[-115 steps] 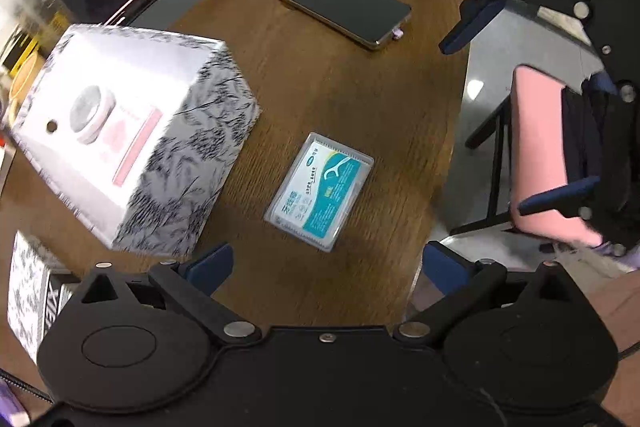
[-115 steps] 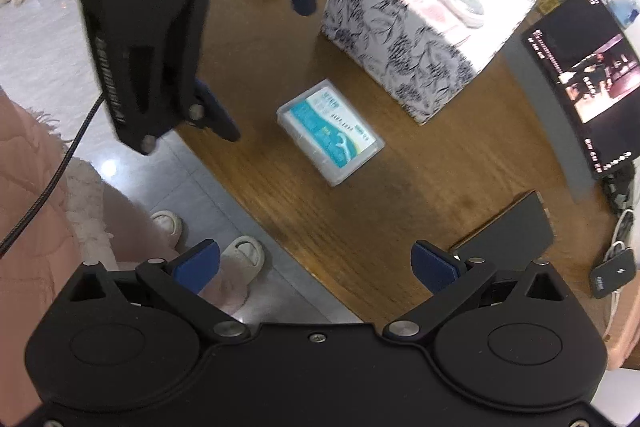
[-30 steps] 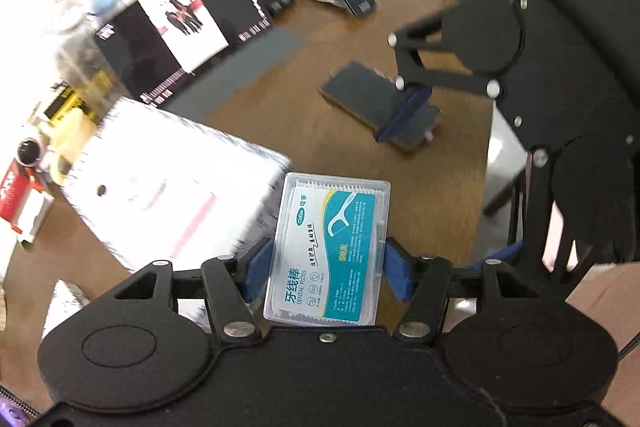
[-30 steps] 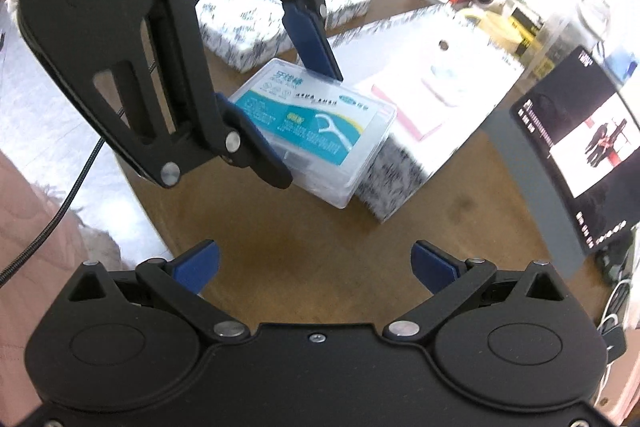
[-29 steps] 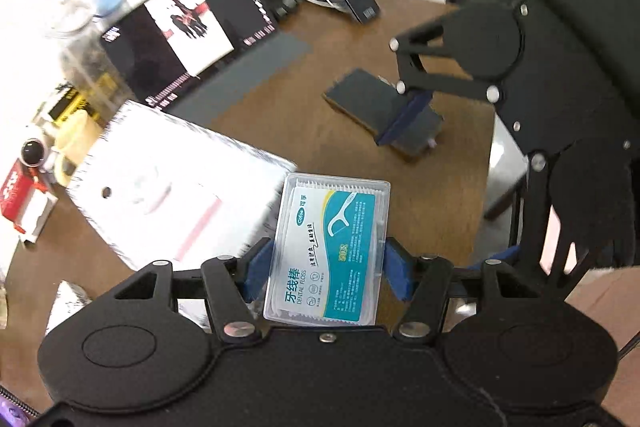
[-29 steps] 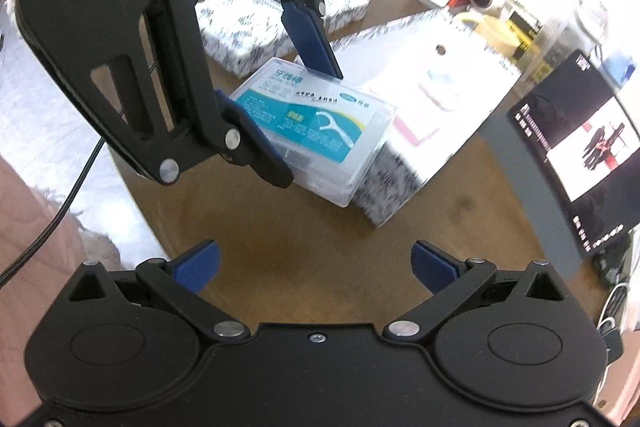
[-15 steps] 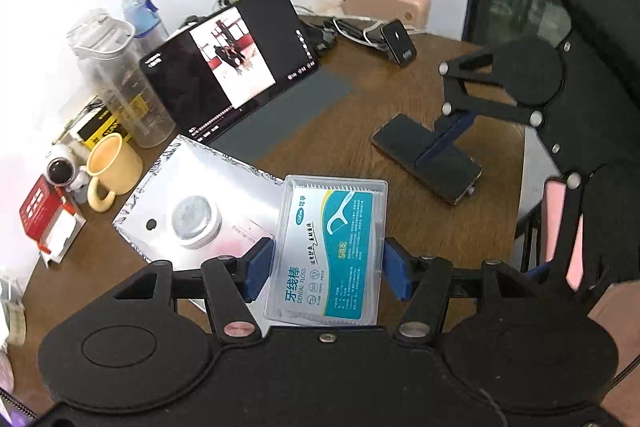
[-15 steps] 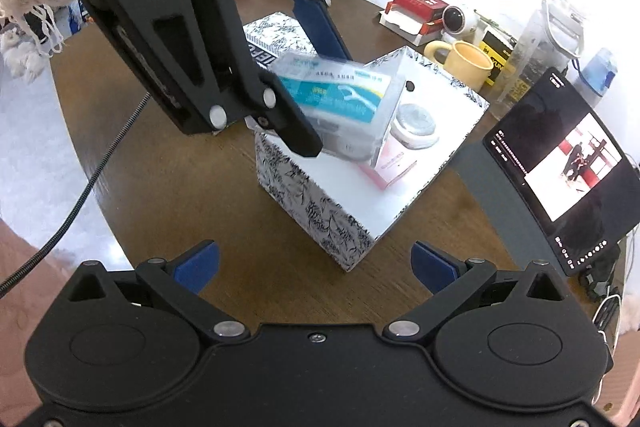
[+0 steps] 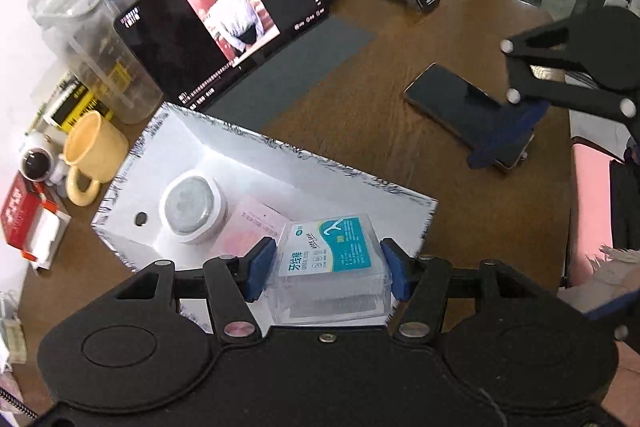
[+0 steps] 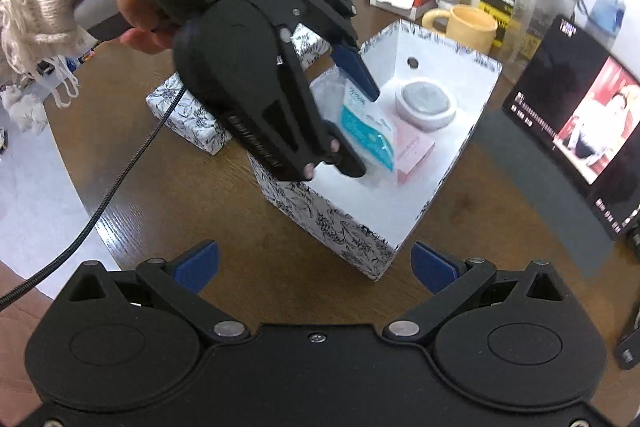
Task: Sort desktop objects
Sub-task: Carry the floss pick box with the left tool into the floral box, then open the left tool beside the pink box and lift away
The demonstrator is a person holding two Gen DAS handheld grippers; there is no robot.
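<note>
Lowered into the patterned box [image 10: 352, 227], the dental floss case [image 9: 334, 267] sits clamped in the left gripper [image 9: 328, 269], partly hidden; the right gripper [image 10: 316, 265] gapes empty.

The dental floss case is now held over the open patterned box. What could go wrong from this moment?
1. The left gripper holds the dental floss case tilted above the pink packet; released now, it may land askew or on its edge.
2. The round white container sits close beside it, so lowering further could knock it.
3. The blue fingers reach inside the patterned box; pulling out sideways might drag its wall.
</note>
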